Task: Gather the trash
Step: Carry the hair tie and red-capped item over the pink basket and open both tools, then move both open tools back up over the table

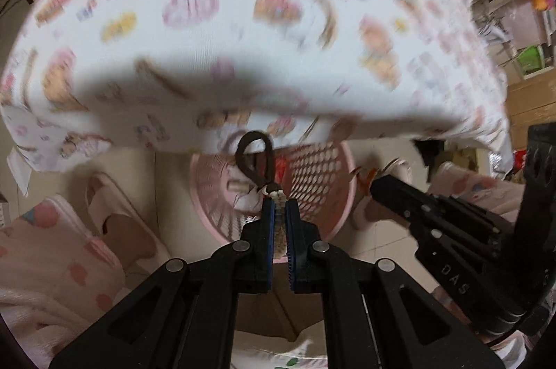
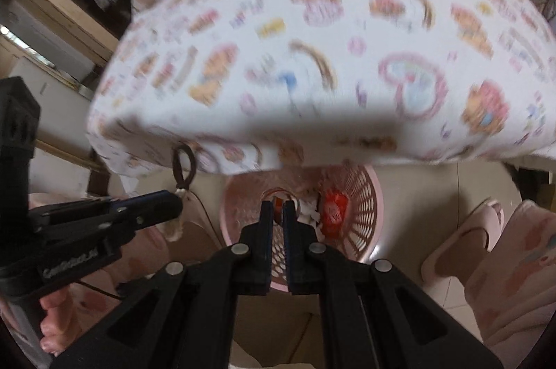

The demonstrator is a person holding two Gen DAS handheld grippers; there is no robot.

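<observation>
My left gripper (image 1: 280, 203) is shut on a beige woven cord with a brown loop (image 1: 253, 157), held above the pink perforated basket (image 1: 321, 174) on the floor. It also shows in the right wrist view (image 2: 175, 200) with the loop (image 2: 183, 165) sticking up. My right gripper (image 2: 277, 207) is shut on a small orange piece (image 2: 277, 205) over the pink basket (image 2: 361, 212). In the left wrist view the right gripper (image 1: 368, 183) holds the orange piece (image 1: 363, 178) beside the basket rim. A red wrapper (image 2: 334, 211) and white crumpled paper (image 2: 307, 207) lie in the basket.
A table with a white cartoon-print cloth (image 1: 243, 32) overhangs the basket. Pink slippers (image 1: 114, 216) and pink pyjama legs (image 1: 45, 261) flank the basket on the tiled floor. A slipper also shows in the right wrist view (image 2: 465, 240). Shelves with clutter stand at the right (image 1: 521, 32).
</observation>
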